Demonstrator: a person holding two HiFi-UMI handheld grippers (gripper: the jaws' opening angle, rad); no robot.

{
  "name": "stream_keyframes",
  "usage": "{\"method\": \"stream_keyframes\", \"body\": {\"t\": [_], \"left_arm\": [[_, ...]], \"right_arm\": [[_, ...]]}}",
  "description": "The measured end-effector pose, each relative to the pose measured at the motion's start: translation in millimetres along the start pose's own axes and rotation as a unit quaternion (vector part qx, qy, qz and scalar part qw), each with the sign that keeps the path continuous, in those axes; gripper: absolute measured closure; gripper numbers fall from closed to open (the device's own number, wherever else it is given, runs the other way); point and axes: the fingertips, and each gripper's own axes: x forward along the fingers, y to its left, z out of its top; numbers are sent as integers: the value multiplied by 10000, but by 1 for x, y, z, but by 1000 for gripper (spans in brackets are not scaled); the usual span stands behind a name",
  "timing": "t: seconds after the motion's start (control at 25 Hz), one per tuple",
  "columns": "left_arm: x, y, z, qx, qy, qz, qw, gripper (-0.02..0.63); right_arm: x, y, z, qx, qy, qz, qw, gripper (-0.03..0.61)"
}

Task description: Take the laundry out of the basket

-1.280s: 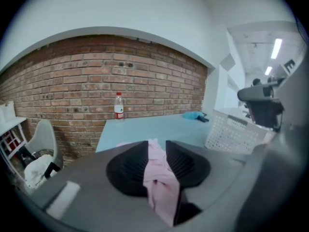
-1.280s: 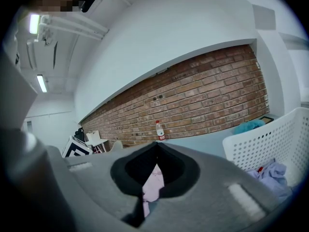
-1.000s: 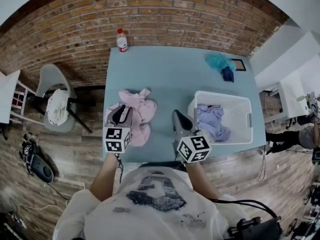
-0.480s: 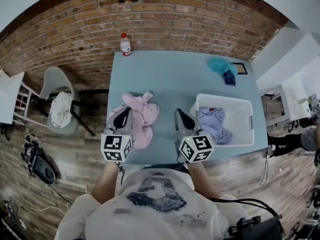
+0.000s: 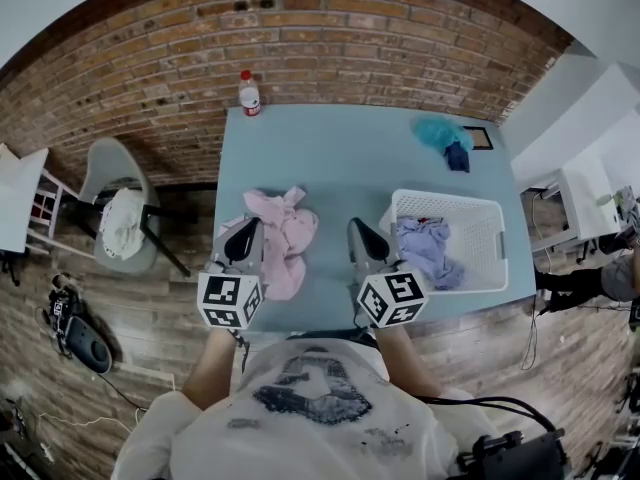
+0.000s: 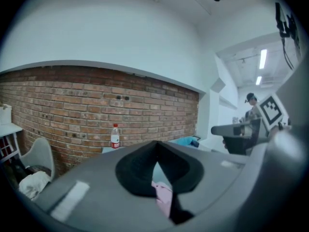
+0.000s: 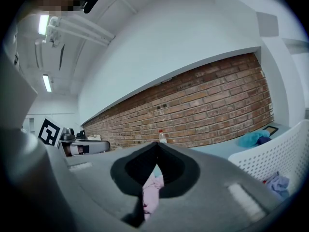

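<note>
Risk: a lavender garment (image 5: 425,246) remains in the white laundry basket (image 5: 490,238), at 3 o'clock of the right tool (image 5: 362,238). Its jaws are together and empty, so entering like this would only shove cloth. A tip snagging the perforated wall could drag the basket off the tabletop's (image 5: 350,158) near edge. The left tool (image 5: 245,238), just closed on nothing, hovers at the 9 o'clock edge of the pink garment (image 5: 285,230). Both tools point to 12 o'clock, roughly level.
</note>
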Motion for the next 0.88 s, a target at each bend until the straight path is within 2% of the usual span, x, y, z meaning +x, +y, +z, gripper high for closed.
{"method": "stream_keyframes", "body": {"t": [0.16,0.56,0.88], "left_arm": [[0,2,2,-21,-69,-20,10000,623],[6,4,-9,-130,102,-51,9998,623],[42,-33,-14,-96,164,-333,9993,623]], "right_arm": [[1,2,-1,-1,11,-5,10000,580],[0,1,-3,-45,81,-63,9999,580],[-26,-40,6,-97,156,-318,9993,580]]}}
